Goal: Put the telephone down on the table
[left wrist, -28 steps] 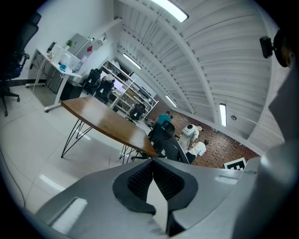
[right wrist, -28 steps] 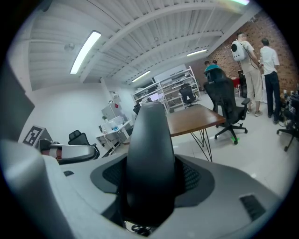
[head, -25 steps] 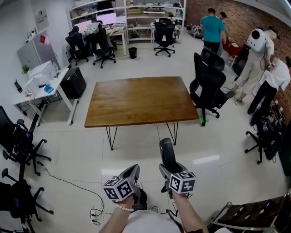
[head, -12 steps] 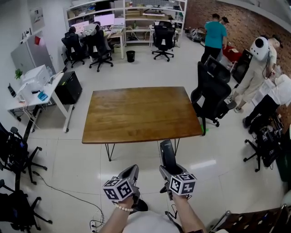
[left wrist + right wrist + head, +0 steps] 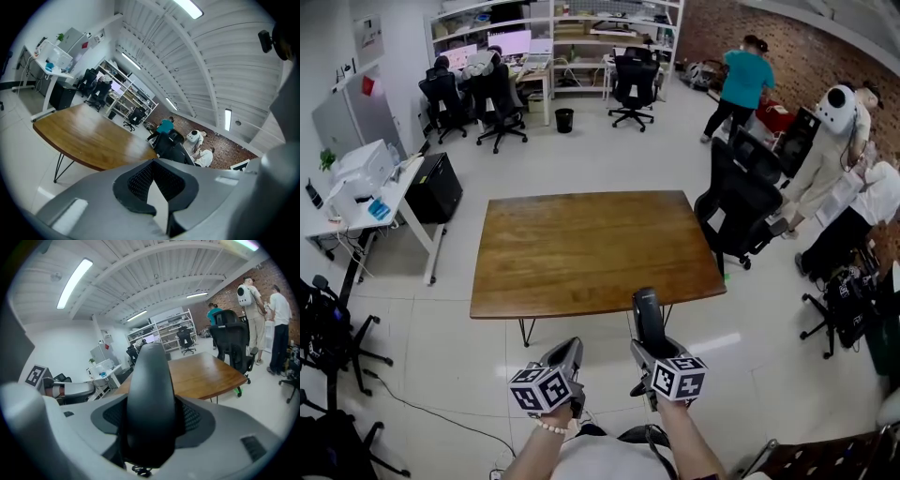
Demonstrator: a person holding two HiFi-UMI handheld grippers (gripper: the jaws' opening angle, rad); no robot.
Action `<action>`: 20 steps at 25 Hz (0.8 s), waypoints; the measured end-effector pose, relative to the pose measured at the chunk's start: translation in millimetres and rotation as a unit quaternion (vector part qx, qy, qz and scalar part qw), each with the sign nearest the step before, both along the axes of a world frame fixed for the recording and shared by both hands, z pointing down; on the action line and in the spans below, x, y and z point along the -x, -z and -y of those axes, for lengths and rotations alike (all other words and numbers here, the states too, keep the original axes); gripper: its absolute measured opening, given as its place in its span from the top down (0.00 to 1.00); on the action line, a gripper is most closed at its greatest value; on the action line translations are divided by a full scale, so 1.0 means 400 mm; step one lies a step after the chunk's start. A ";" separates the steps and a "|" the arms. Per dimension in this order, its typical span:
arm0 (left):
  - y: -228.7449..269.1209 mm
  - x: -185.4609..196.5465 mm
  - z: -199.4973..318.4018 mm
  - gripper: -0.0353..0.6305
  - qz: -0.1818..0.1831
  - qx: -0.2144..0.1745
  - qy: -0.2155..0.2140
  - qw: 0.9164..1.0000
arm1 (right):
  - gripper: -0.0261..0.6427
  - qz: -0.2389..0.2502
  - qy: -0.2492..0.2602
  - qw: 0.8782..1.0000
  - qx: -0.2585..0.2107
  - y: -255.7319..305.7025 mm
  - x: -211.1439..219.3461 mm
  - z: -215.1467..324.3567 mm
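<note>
The black telephone handset (image 5: 645, 316) sticks up and forward out of my right gripper (image 5: 649, 345), which is shut on it. In the right gripper view the handset (image 5: 150, 390) fills the middle between the grey jaws of the right gripper (image 5: 150, 430). The wooden table (image 5: 591, 248) with thin metal legs stands just ahead; the handset's tip overlaps its near edge in the head view. My left gripper (image 5: 566, 353) hangs beside the right one, shut with nothing in it. Beyond the closed pads of the left gripper (image 5: 157, 190), the table (image 5: 89, 136) lies ahead and to the left.
A black office chair (image 5: 741, 211) stands at the table's right edge. A white desk with a printer (image 5: 361, 178) is at the left, more chairs (image 5: 328, 328) at the near left. People (image 5: 848, 178) stand by the brick wall; another person (image 5: 741, 80) walks behind.
Both grippers, the right one still holding the handset, have come nearer to the table, whose near edge now reaches the handset's tip. The person in teal has stepped to the right.
</note>
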State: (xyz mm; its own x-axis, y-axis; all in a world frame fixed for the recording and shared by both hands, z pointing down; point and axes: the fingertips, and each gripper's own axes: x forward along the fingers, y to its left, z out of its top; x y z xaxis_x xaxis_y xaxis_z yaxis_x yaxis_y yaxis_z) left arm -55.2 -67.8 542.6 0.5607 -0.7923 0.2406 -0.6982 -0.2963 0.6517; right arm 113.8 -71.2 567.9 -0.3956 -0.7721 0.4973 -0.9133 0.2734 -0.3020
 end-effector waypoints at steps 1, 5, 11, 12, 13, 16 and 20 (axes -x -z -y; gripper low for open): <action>-0.001 0.006 0.009 0.97 0.000 -0.001 -0.001 1.000 | 0.51 -0.001 0.000 1.000 0.000 -0.002 0.005 0.007; -0.006 0.012 0.039 0.97 -0.004 0.000 -0.005 1.000 | 0.51 -0.003 -0.003 1.000 0.005 -0.011 0.010 0.032; -0.015 0.016 0.070 0.97 -0.004 0.005 -0.010 1.000 | 0.51 0.000 -0.006 1.000 0.014 -0.033 0.022 0.076; -0.019 0.017 0.073 0.97 -0.004 0.007 -0.011 1.000 | 0.51 0.000 -0.006 1.000 0.015 -0.038 0.024 0.086; -0.023 0.019 0.077 0.97 -0.005 0.010 -0.012 1.000 | 0.51 -0.001 -0.006 1.000 0.017 -0.043 0.028 0.098; -0.035 0.017 0.098 0.97 -0.004 0.018 -0.013 1.000 | 0.51 -0.004 -0.003 1.000 0.021 -0.055 0.034 0.146; -0.047 0.006 0.159 0.97 0.007 0.019 -0.013 1.000 | 0.51 -0.004 -0.003 1.000 0.025 -0.078 0.034 0.233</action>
State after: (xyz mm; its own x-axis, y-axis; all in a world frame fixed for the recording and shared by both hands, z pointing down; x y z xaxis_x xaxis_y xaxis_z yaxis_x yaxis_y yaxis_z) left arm -57.6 -131.4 561.6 0.5779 -0.7673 0.2779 -0.6992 -0.2900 0.6534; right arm 100.1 -164.3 599.3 -0.3869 -0.7489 0.5380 -0.9173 0.2529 -0.3076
